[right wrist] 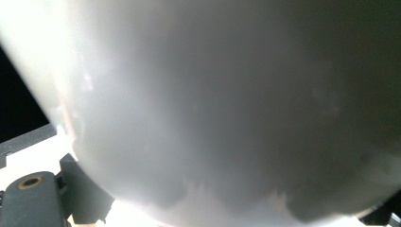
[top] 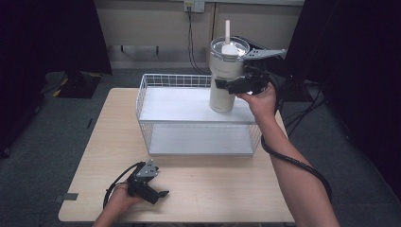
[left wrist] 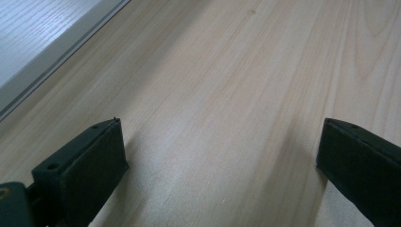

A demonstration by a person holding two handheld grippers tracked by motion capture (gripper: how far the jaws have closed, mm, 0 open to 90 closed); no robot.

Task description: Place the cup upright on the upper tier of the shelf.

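A cream-white tumbler [top: 222, 75] with a clear lid and a white straw stands upright at the right end of the rack's top shelf [top: 179, 106]. My right gripper [top: 227, 85] is shut on the tumbler's lower body from the right, with one black jaw across its front. Up close in the right gripper view, the tumbler's wall [right wrist: 227, 94] sits between the jaws. My left gripper [top: 161, 193] rests low on the wooden table [top: 213, 189] near the front left. It is open, and between its jaws in the left gripper view [left wrist: 217, 142] lies bare wood.
The white wire rack [top: 144, 94] has two white shelves and stands at the middle back of the table; its lower shelf edge [left wrist: 38, 42] lies just ahead of my left gripper. Cables hang behind the table on the right. Dark curtains flank both sides.
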